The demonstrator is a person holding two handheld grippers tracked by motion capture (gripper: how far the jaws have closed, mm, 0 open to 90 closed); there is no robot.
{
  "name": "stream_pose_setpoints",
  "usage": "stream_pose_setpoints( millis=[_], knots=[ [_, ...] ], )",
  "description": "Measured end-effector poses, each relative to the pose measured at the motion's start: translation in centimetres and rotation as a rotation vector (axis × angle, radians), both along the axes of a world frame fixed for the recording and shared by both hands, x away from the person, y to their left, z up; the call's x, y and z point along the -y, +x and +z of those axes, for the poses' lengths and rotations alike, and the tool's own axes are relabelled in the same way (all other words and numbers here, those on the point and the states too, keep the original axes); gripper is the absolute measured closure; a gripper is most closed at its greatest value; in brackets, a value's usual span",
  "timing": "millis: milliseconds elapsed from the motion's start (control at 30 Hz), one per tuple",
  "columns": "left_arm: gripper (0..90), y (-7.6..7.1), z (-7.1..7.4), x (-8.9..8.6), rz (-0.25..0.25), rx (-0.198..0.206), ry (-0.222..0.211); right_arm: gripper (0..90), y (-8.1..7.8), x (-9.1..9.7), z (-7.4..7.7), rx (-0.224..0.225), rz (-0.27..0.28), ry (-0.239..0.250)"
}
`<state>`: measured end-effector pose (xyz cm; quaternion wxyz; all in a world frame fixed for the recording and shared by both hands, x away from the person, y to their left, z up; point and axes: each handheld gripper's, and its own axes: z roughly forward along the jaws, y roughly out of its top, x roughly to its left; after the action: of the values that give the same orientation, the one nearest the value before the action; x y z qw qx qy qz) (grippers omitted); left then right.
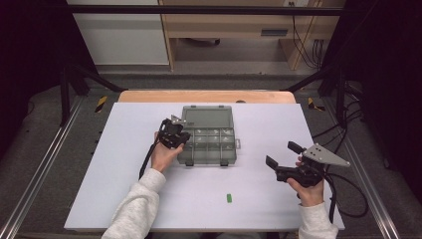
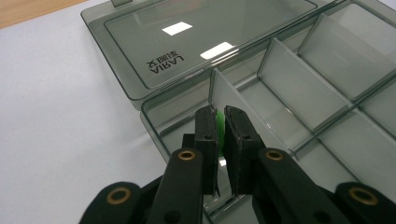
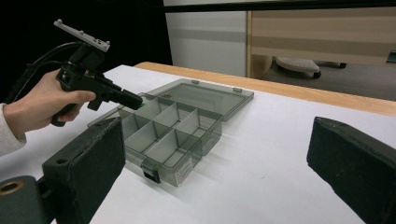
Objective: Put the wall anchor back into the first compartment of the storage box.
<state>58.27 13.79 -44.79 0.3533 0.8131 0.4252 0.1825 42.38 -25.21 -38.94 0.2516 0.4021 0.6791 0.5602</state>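
You've got one smoked-plastic organiser box (image 1: 208,142) on the table, lid open, with eight compartments visible in two rows of four as the right gripper view shows them. Two green pieces: one (image 2: 219,127) pinched between the pads of the left gripper (image 2: 221,125) over a corner compartment, one (image 1: 229,198) loose on the white tabletop (image 1: 124,149) near your edge. Two grippers, left one and the right gripper (image 1: 281,155) with its jaws spread wide and nothing in them.
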Motion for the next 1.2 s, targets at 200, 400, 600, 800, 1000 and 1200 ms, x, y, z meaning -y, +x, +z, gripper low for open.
stream_pose_setpoints(
  millis=[200,400,600,800,1000,1200],
  knots=[
    [75.2,-0.5,1.0,-0.3,0.006,0.019,-0.022,4.6,-0.1,0.2,0.1,0.003,-0.002,0.002],
    [59.5,-1.8,2.9,-1.0,0.005,0.051,-0.077,4.6,-0.1,0.3,0.2,0.006,-0.005,0.006],
    [36.9,-4.3,4.5,-0.7,-0.019,0.126,-0.109,4.7,-0.1,0.4,0.2,0.006,-0.009,0.008],
    [21.4,-7.0,5.6,-0.4,-0.068,0.154,-0.164,4.6,-0.1,0.3,0.2,0.008,-0.004,0.004],
    [13.4,-9.3,6.1,-0.1,-0.094,0.171,-0.174,4.6,-0.1,0.3,0.2,0.007,-0.008,0.005],
    [9.5,-12.3,5.9,0.9,-0.113,0.184,-0.18,4.5,-0.2,0.3,0.3,0.007,-0.011,0.007]
  ],
)
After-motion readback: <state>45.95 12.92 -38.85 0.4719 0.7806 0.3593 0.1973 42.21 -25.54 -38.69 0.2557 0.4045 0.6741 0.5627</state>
